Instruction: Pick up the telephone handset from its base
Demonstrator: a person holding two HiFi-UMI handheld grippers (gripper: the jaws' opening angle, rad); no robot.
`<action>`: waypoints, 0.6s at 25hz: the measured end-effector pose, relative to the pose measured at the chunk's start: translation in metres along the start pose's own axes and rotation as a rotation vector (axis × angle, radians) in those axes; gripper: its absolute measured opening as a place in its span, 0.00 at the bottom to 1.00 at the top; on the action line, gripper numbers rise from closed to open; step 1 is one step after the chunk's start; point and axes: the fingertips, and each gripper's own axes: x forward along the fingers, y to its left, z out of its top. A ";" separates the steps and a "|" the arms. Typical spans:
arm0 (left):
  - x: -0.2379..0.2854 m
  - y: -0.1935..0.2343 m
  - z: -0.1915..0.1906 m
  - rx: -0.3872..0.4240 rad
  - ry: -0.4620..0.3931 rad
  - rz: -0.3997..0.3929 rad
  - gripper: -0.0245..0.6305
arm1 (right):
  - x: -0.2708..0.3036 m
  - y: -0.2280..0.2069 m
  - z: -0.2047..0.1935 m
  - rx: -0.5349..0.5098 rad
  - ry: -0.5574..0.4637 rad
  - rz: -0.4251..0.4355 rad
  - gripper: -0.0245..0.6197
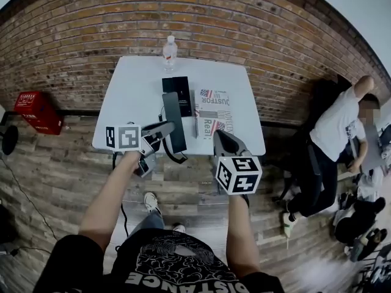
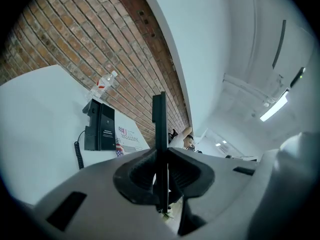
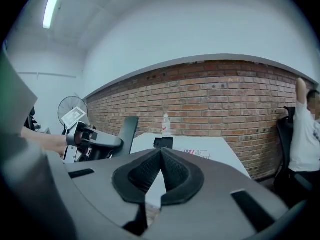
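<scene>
The black telephone handset [image 1: 173,122] is lifted off the table and stands between the jaws of my left gripper [image 1: 165,128], which is shut on it. In the left gripper view the handset [image 2: 159,129] shows edge-on, clamped between the pads. Its coiled cord [image 1: 173,155] hangs below toward the table edge. The black phone base [image 1: 177,90] lies on the white table [image 1: 131,102], farther back. My right gripper [image 1: 219,135] hovers at the table's near edge, shut with nothing in it, to the right of the handset [image 3: 128,132].
A water bottle [image 1: 170,52] stands at the table's far edge by the brick wall. Printed papers [image 1: 214,110] lie right of the base. A red crate [image 1: 36,111] sits on the floor at left. A person [image 1: 339,136] sits at right beside bags.
</scene>
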 end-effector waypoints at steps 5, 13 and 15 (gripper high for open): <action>-0.010 -0.026 -0.018 0.034 -0.021 0.013 0.15 | -0.023 0.002 -0.001 -0.019 -0.035 0.007 0.04; -0.021 -0.049 -0.035 0.054 -0.045 0.030 0.15 | -0.045 0.004 -0.008 -0.028 -0.049 0.031 0.04; -0.020 -0.051 -0.040 0.055 -0.041 0.031 0.15 | -0.048 0.004 -0.009 -0.032 -0.051 0.034 0.04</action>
